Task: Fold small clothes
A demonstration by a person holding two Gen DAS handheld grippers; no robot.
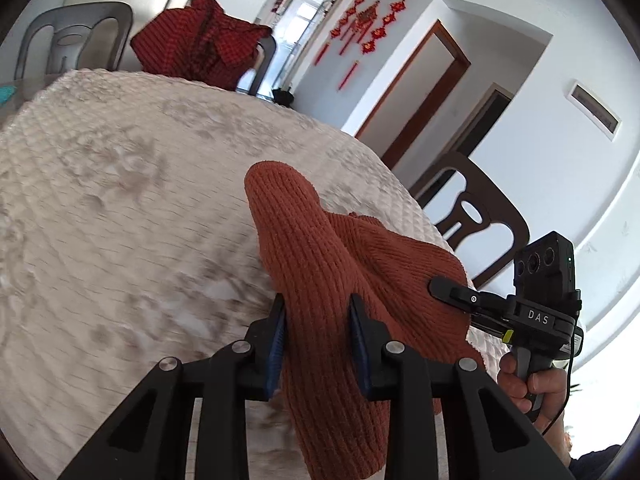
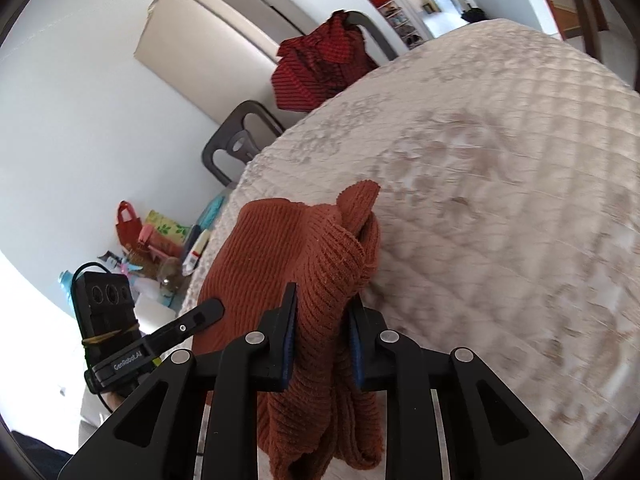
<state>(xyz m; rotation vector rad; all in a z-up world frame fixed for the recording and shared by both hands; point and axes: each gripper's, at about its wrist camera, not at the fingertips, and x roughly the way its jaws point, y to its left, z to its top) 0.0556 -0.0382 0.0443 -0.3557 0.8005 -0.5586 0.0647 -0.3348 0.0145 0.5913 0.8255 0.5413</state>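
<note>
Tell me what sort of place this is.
Most likely a home dining room: a table under a quilted cloth, dining chairs around it, red hanging decorations on the wall, and a refrigerator nearby.

A table covered with a cream, quilted cloth with a faint grey-brown floral pattern [image 1: 120, 184] fills most of both views, its far edge curving away. A rust-orange ribbed knit garment [image 1: 320, 248] rests partly on the cloth near the front edge, bunched and folded over itself. At the far left edge, in the left wrist view, a small turquoise item [image 1: 7, 94] lies, too cropped to identify.
</note>
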